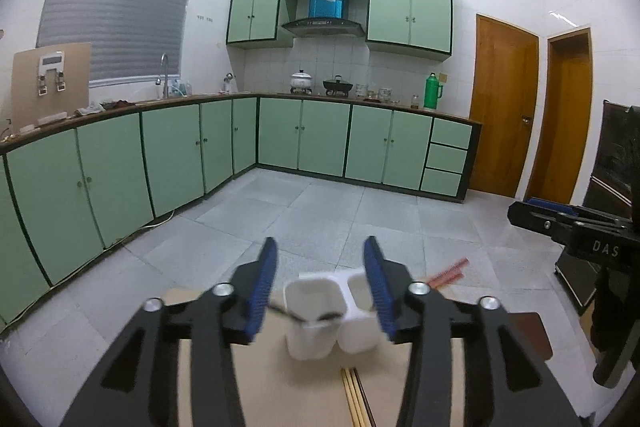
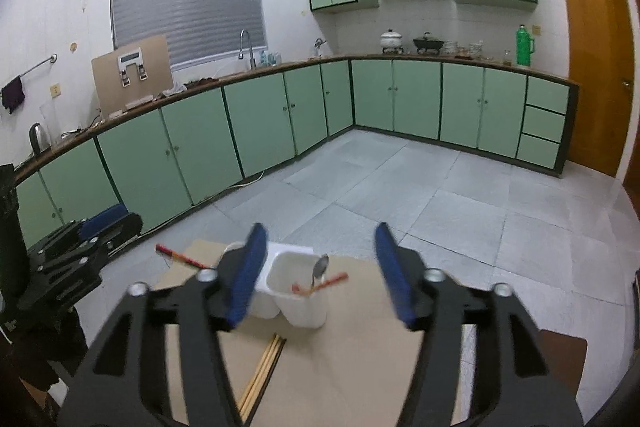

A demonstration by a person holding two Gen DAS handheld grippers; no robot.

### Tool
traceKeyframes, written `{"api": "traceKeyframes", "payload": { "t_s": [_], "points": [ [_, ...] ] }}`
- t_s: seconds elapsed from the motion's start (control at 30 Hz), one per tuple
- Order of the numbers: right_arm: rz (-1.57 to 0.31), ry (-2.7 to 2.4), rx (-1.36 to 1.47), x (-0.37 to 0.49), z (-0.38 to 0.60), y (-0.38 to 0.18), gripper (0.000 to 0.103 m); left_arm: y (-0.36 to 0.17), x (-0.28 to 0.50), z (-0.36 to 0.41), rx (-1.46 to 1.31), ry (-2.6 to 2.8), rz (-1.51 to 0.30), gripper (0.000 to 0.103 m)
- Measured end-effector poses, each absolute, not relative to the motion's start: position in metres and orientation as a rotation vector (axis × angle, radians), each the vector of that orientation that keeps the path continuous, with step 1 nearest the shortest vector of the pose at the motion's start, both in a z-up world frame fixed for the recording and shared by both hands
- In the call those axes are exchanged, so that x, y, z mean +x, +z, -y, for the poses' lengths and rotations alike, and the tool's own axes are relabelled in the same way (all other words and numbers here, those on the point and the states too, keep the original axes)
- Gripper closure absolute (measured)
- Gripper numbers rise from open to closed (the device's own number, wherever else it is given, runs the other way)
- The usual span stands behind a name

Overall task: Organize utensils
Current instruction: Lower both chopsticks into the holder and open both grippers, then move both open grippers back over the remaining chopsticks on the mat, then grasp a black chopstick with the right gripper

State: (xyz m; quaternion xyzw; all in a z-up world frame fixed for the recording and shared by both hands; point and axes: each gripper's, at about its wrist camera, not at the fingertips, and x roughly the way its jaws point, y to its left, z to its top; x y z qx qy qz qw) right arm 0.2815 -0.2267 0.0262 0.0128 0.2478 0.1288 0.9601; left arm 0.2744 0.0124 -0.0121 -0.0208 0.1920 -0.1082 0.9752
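A: Nearest to us, the left gripper (image 1: 320, 281) has its blue pads spread, nothing between them. Same with the right gripper (image 2: 320, 269): jaws apart, empty. Both released.

B: And just below them on the cardboard sheet (image 2: 360, 367), those pale wooden chopsticks (image 2: 264, 371)?

A: Lying flat, side by side, touching, their ends pointing toward the holder. I'd guess they're light and stiff, and smooth enough to roll or slide under a pad. Taking them around the middle, pads closing across the pair, looks safest; pinch at one end and the far end will likely swing.

B: Then the white utensil holder (image 2: 298, 297).

A: Two compartments joined together, standing upright on the cardboard. From the right side I can see a metal spoon (image 2: 320, 269) in the nearer compartment, bowl up, leaning on the rim, with a reddish stick (image 2: 324, 283) beside it, tilted out over the edge. The holder looks like thin plastic, light, so I'd judge it tips easily if something long gets pushed in at a slant.

B: Anything else loose?

A: Beyond the holder, a pair of red chopsticks (image 2: 180, 257) at the far edge of the cardboard, partly over the tiled floor (image 2: 400, 187). They look just as slim and slippery.

B: And behind?

A: Green cabinets (image 2: 200, 147), then the counter with a green thermos (image 2: 524, 46).
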Motion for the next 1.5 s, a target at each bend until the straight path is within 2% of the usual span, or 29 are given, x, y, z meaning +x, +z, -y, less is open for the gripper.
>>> {"api": "traceKeyframes", "payload": {
  "t_s": [0.2,0.3,0.53,0.77,0.93,1.2,1.5],
  "points": [
    [-0.509,0.239,0.030,0.218,0.233,-0.016,0.017,-0.043,0.221,-0.017,-0.055,-0.219,-0.427,0.042],
    [-0.547,0.231,0.042,0.191,0.229,-0.048,0.016,-0.072,0.197,-0.017,-0.045,-0.207,-0.478,0.038],
    [-0.650,0.229,0.090,0.156,0.210,-0.114,0.015,-0.140,0.172,-0.027,-0.066,-0.179,-0.635,0.038],
    [-0.722,0.240,0.054,0.138,0.182,-0.158,0.015,-0.184,0.154,-0.036,-0.029,-0.141,-0.718,0.038],
    [-0.784,0.257,0.009,0.134,0.161,-0.184,0.022,-0.199,0.147,-0.046,-0.018,-0.118,-0.756,0.038],
    [-0.878,0.278,-0.029,0.138,0.141,-0.209,0.040,-0.204,0.142,-0.053,-0.011,-0.109,-0.772,0.037],
    [-0.905,0.259,-0.045,0.143,0.138,-0.213,0.044,-0.206,0.143,-0.048,-0.015,-0.125,-0.781,0.036]
  ]
}}
